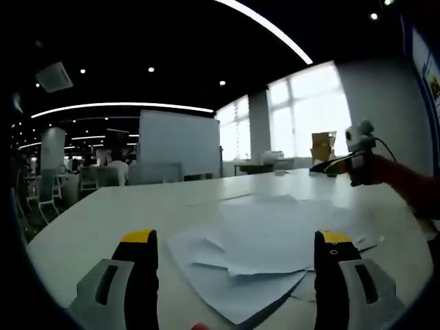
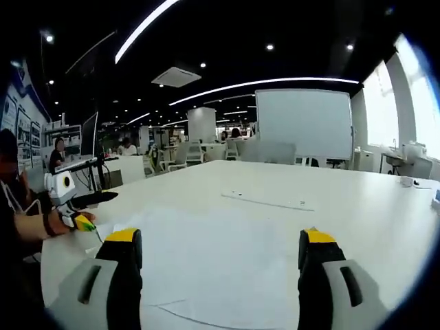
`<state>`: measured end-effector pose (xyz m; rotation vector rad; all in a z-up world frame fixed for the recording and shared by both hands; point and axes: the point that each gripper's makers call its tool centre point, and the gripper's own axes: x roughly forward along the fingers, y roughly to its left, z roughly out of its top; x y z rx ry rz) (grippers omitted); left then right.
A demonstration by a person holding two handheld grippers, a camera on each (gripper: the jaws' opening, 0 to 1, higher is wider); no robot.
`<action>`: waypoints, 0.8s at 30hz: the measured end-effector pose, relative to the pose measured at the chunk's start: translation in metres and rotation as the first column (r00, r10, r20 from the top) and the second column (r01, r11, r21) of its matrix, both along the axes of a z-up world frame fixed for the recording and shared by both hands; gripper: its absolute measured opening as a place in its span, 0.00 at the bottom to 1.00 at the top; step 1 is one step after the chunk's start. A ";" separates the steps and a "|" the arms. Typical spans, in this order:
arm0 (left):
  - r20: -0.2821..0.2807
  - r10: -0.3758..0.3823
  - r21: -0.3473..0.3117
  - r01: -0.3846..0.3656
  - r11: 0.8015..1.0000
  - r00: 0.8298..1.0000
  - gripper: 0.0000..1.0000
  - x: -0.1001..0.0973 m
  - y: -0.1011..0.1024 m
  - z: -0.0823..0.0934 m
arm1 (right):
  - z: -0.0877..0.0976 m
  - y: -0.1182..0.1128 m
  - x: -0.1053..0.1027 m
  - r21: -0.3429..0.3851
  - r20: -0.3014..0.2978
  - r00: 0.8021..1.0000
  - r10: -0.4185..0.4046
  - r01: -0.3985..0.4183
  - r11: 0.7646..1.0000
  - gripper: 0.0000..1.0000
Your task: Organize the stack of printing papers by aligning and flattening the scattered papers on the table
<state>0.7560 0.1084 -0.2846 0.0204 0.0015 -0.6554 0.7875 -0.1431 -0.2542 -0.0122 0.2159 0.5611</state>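
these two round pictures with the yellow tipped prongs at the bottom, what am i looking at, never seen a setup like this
There is no robot here. A person holds a two-jaw tool in each hand, and a fisheye camera rides on each tool, looking forward along its jaws.

The left gripper view comes from the left hand-held gripper. Its dark, yellow-tipped jaws stand wide apart with nothing between them. Ahead lies a loose pile of white papers, overlapping at different angles on a large white table. At the right edge the other tool shows, held by the person.

The right gripper view comes from the right hand-held gripper, also open and holding nothing, above a white sheet on the same table. Behind is an office with a whiteboard.
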 end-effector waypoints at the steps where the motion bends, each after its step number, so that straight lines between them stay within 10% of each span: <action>1: 0.001 -0.001 0.001 0.001 1.000 1.000 0.97 0.000 0.000 0.000 | 0.001 0.001 0.001 0.001 0.001 1.000 0.000 0.000 1.000 0.89; 24: 0.005 -0.019 0.000 0.019 1.000 1.000 0.97 -0.002 -0.004 0.001 | 0.003 0.009 0.028 0.003 -0.022 1.000 0.015 -0.015 1.000 0.90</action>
